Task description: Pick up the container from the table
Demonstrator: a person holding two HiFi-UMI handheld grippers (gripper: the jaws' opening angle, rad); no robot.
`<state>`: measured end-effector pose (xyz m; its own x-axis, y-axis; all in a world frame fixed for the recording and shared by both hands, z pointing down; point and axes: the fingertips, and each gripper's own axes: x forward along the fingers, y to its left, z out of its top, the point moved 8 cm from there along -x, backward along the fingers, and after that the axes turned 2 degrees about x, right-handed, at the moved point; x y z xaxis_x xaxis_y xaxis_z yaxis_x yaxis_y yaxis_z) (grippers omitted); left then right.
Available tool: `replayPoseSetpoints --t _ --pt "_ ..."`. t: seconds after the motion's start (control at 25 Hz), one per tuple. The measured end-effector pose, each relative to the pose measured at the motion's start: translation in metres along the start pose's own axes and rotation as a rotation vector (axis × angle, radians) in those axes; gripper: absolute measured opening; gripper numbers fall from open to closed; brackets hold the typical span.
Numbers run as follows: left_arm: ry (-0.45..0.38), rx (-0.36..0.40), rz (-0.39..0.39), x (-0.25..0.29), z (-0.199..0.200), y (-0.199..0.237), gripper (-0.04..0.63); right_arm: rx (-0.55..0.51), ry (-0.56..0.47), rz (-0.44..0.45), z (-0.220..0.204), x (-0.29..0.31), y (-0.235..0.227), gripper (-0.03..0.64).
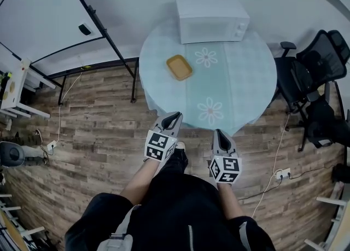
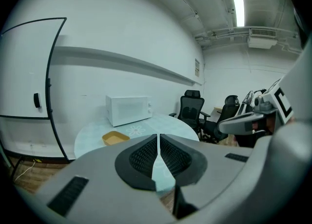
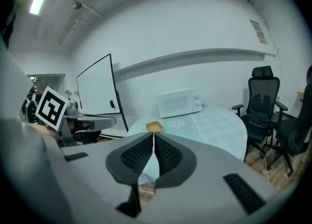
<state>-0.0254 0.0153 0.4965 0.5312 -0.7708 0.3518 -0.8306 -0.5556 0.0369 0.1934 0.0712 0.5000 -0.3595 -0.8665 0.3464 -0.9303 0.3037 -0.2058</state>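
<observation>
**Both tools closed at the bench's near edge**

Head view: the yellow container (image 1: 179, 67) lies on the round bench (image 1: 246, 80), near the white microwave (image 1: 212, 17). The left tool (image 1: 175, 116) and right tool (image 1: 219, 133) hover at the bench's near edge, well apart from the container.

Left gripper view: jaws pressed together, nothing between them; the container sits ahead, left of the tips.

Right gripper view: jaws pressed together, nothing between them; the container shows just above the tips.

The tablecloth (image 1: 240, 80) looks like smooth cloth with a faint sheen. Toward its left edge, the yellow container (image 1: 179, 67) looks like matt plastic, and the white microwave (image 1: 210, 17) at the far edge is smooth. The floor (image 1: 93, 113) is grained wood plank, and the left gripper (image 1: 175, 116) and right gripper (image 1: 219, 133) have matt grey plastic shells with black, finely ribbed pads (image 2: 146, 155).
</observation>
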Motion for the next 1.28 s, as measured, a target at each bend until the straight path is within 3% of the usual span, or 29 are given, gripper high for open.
replayPoseSetpoints --t 0.6,1.04,1.28 --pt "0.005 0.002 -0.049 0.068 0.015 0.105 0.028 0.000 -0.020 -0.033 0.049 0.120 0.022 0.026" --pt "0.026 -0.022 -0.038 0.094 0.014 0.137 0.029 -0.016 -0.007 -0.030 0.062 0.161 0.022 0.026" --pt "0.049 -0.038 0.008 0.119 0.014 0.152 0.029 -0.012 -0.004 -0.002 0.069 0.189 0.008 0.026"
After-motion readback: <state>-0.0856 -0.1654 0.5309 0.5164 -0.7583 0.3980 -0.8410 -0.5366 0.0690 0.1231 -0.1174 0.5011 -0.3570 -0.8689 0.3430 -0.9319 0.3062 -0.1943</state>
